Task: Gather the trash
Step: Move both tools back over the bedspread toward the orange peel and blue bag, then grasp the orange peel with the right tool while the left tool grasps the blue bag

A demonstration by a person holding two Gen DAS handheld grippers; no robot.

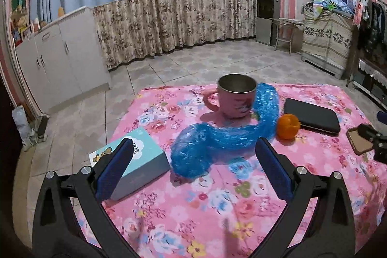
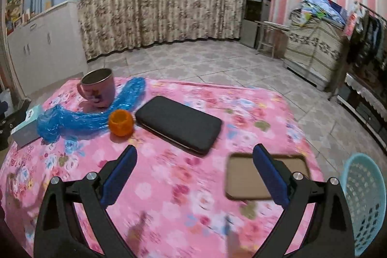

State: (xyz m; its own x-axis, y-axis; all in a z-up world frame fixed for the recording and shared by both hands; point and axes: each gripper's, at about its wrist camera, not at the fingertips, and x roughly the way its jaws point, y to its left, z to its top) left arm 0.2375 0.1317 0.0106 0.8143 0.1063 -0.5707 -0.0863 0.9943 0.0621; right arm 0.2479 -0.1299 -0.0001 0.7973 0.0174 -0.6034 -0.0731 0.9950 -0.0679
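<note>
Meanwhile, both tools hover empty over a flowered pink desk [image 1: 183, 204], jaws spread wide.

Ahead of the left tool [image 1: 193, 154] a crumpled blue plastic bag [image 1: 217, 137] lies between a pink mug [image 1: 235, 98], a teal box [image 1: 145, 156] and an orange peel [image 1: 287, 126]; the right tool [image 2: 194, 156] hangs near a black case [image 2: 179, 123], a phone [image 2: 244, 178] and a turquoise basket [image 2: 365, 204].

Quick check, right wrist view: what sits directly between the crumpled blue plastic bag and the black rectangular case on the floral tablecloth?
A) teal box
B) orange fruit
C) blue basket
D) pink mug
B: the round orange fruit lies on the pink floral tablecloth with the crumpled blue plastic bag on its left and the black rectangular case on its right.
</note>
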